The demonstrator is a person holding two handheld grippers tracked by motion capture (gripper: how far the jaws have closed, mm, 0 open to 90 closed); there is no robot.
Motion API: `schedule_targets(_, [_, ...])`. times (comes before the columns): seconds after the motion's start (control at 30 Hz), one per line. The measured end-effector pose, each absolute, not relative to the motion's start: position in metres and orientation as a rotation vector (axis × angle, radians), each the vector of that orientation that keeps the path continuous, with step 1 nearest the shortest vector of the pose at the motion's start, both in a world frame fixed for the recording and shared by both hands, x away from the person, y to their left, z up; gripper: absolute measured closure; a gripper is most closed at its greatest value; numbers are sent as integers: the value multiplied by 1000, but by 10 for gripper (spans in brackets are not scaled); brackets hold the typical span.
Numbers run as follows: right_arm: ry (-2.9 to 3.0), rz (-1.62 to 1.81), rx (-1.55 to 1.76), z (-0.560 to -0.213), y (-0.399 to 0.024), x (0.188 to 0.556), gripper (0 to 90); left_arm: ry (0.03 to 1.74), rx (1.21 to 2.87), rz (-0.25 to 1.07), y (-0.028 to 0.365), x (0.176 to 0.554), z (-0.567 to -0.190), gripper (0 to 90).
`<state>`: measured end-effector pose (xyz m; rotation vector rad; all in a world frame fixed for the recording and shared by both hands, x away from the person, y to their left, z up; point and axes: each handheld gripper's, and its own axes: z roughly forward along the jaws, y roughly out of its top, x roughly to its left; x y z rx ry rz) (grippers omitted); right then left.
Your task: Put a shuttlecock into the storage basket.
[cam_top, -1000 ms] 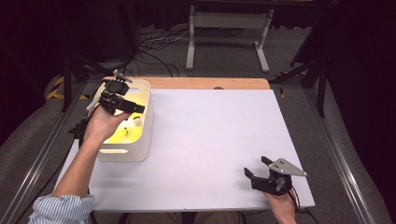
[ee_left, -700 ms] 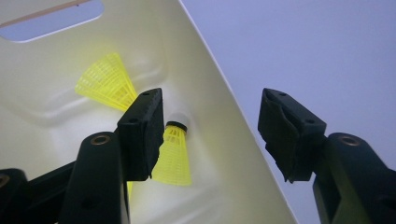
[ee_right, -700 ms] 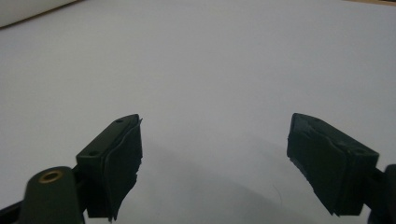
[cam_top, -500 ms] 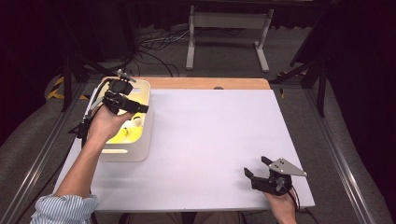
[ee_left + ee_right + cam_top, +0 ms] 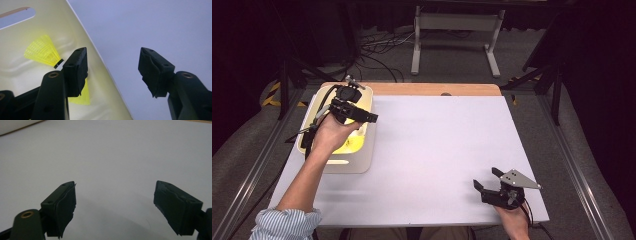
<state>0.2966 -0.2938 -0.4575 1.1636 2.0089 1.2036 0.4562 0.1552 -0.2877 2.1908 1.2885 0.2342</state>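
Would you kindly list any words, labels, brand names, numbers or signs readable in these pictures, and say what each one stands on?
There are none to read: no text shows on the pale yellow bin, the yellow shuttlecocks, the white table top, the left gripper or the right gripper.

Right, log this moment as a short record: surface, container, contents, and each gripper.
surface: white table with a wooden strip along its far edge
container: pale yellow bin on the table's left side, handle slot in its wall
contents: yellow shuttlecock lying in the bin; a second yellow piece partly hidden behind a jaw
left gripper: over the bin's right rim, jaws open, nothing between them
right gripper: low over the near right corner of the table, jaws open, empty
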Motion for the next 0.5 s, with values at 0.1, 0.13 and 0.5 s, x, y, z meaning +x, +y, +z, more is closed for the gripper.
schedule_targets(0.1, [2008, 1204, 1164, -458, -294, 297, 185, 1281, 2194, 232, 153, 456, -288, 412])
schedule_targets(0.13, [2008, 1204, 1161, -458, -294, 297, 185, 1275, 2195, 231, 151, 456, -288, 412])
schedule_targets(0.5, [2008, 1204, 1163, -458, -294, 297, 185, 1246, 2198, 212, 142, 455, -288, 411])
